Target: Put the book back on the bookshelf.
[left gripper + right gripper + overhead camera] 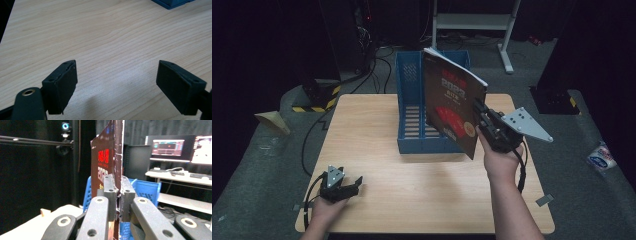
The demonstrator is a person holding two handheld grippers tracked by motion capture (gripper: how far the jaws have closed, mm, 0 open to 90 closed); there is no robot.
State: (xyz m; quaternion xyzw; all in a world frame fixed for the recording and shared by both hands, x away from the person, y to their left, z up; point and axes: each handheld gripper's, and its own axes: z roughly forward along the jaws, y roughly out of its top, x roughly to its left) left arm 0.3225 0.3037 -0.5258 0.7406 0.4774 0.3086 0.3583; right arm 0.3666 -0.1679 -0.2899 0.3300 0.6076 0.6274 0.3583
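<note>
A dark red book (452, 102) with red print on its cover is held upright in the air, right beside the blue file rack (412, 107) in the middle of the table. My right gripper (480, 120) is shut on the book's lower right edge. In the right gripper view the two jaws pinch the book (105, 160) from both sides, with the blue rack (147, 191) behind it. My left gripper (354, 184) rests on the table near the front left corner, and its wide-apart fingers (62, 85) hold nothing.
The wooden table (372, 130) has bare surface at its left and front. On the grey floor lie cables (312, 135) at the left and a white packet (603, 157) at the right. A white frame (472, 22) stands behind the table.
</note>
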